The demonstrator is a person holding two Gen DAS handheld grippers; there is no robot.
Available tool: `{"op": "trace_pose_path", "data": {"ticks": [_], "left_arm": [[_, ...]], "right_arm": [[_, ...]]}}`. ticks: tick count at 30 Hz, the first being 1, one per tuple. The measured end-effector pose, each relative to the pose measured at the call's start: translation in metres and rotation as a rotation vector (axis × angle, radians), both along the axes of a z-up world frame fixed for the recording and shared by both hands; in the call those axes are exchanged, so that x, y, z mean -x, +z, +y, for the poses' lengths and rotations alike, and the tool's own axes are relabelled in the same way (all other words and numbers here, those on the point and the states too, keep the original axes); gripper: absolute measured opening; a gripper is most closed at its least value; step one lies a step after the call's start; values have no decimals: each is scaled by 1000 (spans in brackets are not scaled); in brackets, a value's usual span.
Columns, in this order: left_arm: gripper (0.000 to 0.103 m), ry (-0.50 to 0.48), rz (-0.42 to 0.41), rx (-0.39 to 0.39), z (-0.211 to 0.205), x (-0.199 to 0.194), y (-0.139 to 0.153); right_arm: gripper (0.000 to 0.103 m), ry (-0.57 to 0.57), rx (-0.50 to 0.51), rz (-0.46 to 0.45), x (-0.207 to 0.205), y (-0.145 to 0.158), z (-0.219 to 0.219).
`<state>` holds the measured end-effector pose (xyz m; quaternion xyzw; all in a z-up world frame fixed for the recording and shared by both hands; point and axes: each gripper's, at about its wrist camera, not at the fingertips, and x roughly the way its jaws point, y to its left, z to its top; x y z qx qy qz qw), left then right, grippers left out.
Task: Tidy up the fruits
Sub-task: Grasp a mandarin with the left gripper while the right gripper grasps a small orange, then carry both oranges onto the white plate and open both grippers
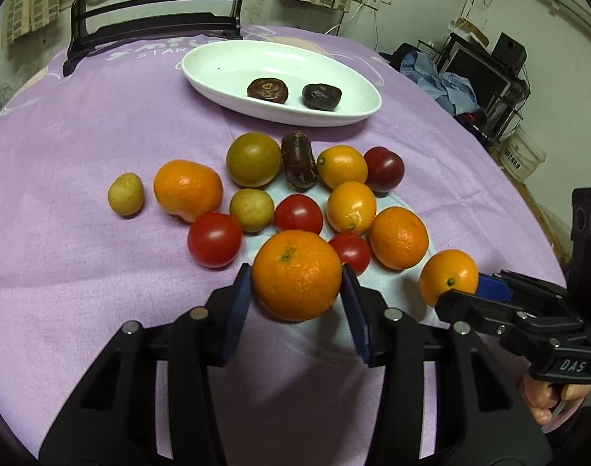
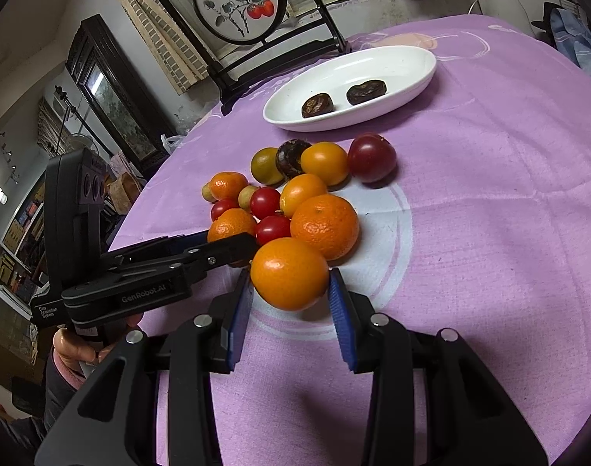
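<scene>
Mandarin [image 1: 296, 275]: clamped in left claw [image 1: 296, 295]; kumquat [image 2: 290, 273] clamped in right claw [image 2: 290, 299]; white dish [image 1: 217, 85] straight beyond both.

A round table is covered by a purple cloth [image 2: 489, 202]. At its 12 o'clock edge a black-framed round painting [image 2: 239, 0] is stood before a stained pale wall. A dark cabinet [image 2: 109, 93] is seen at 10 o'clock, cluttered shelves [image 1: 485, 77] at 2 o'clock.
</scene>
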<state>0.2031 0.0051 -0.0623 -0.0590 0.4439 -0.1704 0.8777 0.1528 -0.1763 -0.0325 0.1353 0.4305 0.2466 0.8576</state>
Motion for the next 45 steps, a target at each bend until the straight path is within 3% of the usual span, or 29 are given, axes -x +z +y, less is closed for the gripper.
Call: {"op": "trace_pose_path", "data": {"ticks": [4,9,13,17,21,26,33,35,36,37,42,45], "left_arm": [[46,6,-21,9,3,5,4],[46,30,-87,76,11,7,22],[46,95,-127,131,19,-18,42],[46,157,-140,119,15,-62,57],[46,201,-127,106,8,-105,62],[46,241,-69,56,2,-154,52],[47,255,0,25,0,-173,30],[58,250,1,39,1,-169,34],[72,248,-11,48,2,-165,39],[77,256,-38,44,4,-157,48],[97,280,-199,-9,26,-100,87],[99,343,-261,-50,50,-69,87]], "right_arm": [[40,13,11,-13,2,3,3],[40,41,29,-40,-7,17,4],[40,-39,94,-152,-47,46,-3],[40,-139,119,-209,-104,51,-7],[40,-193,165,-216,-156,40,-5],[40,-174,204,-170,-188,23,-6],[43,-147,235,-153,-199,14,1],[46,-146,243,-135,-196,15,-1],[46,-144,233,-131,-193,17,-2],[46,-134,217,-132,-189,22,-4],[48,-84,202,-160,-157,41,-7],[48,-41,203,-157,-137,40,-5]]}}
